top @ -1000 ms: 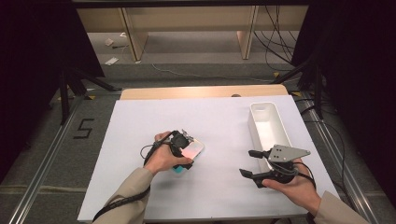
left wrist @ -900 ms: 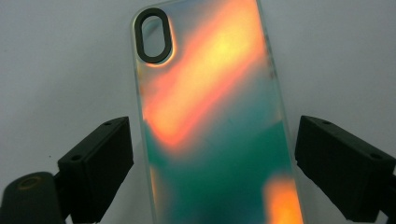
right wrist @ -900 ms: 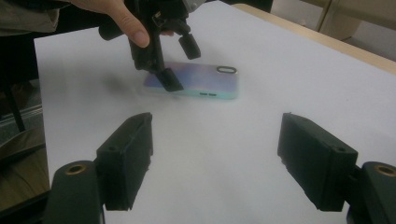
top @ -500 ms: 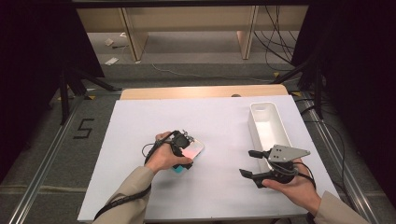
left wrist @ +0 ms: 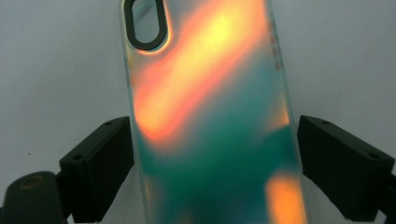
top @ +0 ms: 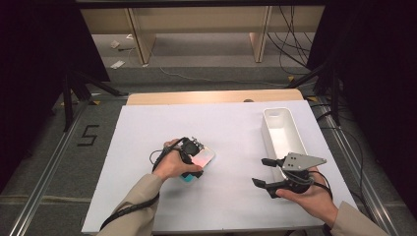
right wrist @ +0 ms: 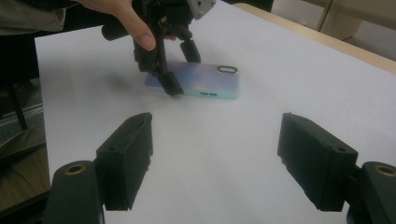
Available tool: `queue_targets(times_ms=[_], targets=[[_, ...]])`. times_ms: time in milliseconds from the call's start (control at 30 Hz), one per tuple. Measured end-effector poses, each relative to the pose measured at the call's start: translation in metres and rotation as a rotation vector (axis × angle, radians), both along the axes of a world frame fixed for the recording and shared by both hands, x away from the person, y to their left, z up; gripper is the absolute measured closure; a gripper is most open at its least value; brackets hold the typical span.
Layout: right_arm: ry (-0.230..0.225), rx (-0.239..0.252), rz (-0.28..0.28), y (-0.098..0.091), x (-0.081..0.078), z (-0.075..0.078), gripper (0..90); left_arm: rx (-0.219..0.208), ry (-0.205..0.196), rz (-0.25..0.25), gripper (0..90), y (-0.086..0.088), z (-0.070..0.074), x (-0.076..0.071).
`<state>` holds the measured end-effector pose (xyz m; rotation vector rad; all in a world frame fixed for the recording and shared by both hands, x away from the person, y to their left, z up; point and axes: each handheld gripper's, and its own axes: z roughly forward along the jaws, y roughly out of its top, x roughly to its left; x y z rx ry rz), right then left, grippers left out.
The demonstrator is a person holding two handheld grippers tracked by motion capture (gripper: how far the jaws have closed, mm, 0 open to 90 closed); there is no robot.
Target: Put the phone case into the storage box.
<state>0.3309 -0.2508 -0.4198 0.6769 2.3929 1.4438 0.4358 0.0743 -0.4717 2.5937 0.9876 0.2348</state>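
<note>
The left claw (left wrist: 212, 154) straddles the iridescent phone case (left wrist: 210, 116), one jaw at each long edge; the left one touches it, the right stands just clear, so the claw is open. The case lies flat on the white worktop (top: 147, 137). The right claw (top: 260, 171) hangs open and empty, well apart, beside the white bin (top: 290, 142).

White tabletop (top: 147, 147); phone case (top: 202, 158) flat near the middle, white tray (top: 268, 128) along the right edge.
</note>
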Motion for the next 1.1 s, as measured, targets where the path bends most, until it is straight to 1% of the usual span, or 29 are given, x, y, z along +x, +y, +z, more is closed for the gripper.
queue_targets(times_ms=[433, 767, 933, 1100], targets=[[0.001, 0.000, 0.000, 0.0000, 0.0001, -0.0001, 27.3, -0.015, 0.036, 0.013, 8.9, 0.0021, -0.0024, 0.0043], [0.001, 0.000, 0.000, 0.0001, 0.0001, -0.0001, 27.3, -0.018, 0.054, 0.015, 9.0, 0.0024, -0.0024, 0.0066], [0.001, 0.001, 0.001, 0.0001, 0.0001, 0.0000, 27.3, -0.013, 0.062, 0.019, 8.9, 0.0014, -0.0022, 0.0073], [0.002, 0.000, 0.001, 0.0003, 0.0000, -0.0001, 27.3, -0.001, 0.066, 0.013, 8.9, 0.0004, -0.0018, 0.0080]])
